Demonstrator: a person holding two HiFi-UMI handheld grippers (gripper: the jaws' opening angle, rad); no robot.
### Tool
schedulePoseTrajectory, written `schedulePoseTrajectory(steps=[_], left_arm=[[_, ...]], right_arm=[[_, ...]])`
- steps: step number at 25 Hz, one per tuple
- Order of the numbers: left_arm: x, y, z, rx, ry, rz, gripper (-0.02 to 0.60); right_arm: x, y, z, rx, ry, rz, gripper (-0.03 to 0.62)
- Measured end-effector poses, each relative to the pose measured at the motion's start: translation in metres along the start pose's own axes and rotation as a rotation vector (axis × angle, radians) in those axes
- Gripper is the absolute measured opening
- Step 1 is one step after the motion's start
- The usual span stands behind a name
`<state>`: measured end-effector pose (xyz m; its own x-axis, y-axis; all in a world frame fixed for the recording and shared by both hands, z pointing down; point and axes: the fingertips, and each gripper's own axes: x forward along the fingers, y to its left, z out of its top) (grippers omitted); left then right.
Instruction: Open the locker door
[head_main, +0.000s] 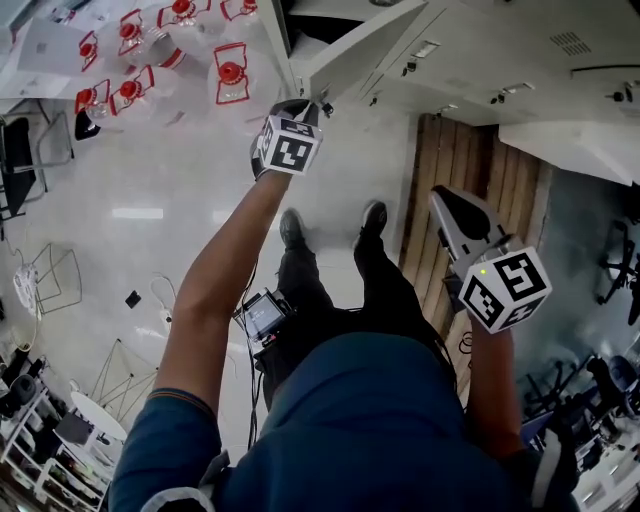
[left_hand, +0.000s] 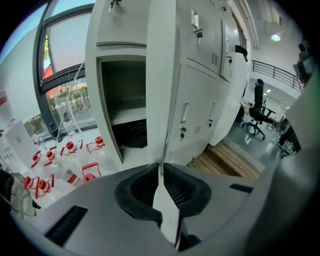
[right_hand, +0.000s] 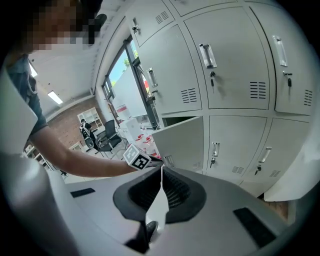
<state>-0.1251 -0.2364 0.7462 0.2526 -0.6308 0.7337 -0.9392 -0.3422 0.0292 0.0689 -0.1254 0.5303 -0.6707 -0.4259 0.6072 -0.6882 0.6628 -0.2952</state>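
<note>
Tongs of the left gripper (left_hand: 161, 166) are closed together beside the open locker door (right_hand: 182, 142), and the right gripper (right_hand: 161, 169) tongs are closed too.

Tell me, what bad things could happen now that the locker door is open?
1. The left tool seems to pinch only the thin edge of the door. It might slip off, and the door could swing loose.
2. Bottles stand on the floor close by. A careless step that way could knock them over.
</note>
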Motion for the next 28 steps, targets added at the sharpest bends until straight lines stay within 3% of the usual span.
schedulePoseTrajectory(steps=[15,23,28], left_arm=[[-0.01,-0.099,-0.009,0.227,0.097,-0.252,0.025],[-0.061,-0.125,0.026,0.259,0.025,-0.342,0.025],[-0.115,-0.119,0.053,0.305,-0.05,-0.351,0.025]], right_arm=[[-0.039,0.005,0.031,-0.032,-0.051,-0.032,0.037],[-0.064,0.006,0.067,-0.065,-0.106,-0.049,0.037],[-0.074,0.012,0.087,-0.084,-0.138,-0.047,0.037]])
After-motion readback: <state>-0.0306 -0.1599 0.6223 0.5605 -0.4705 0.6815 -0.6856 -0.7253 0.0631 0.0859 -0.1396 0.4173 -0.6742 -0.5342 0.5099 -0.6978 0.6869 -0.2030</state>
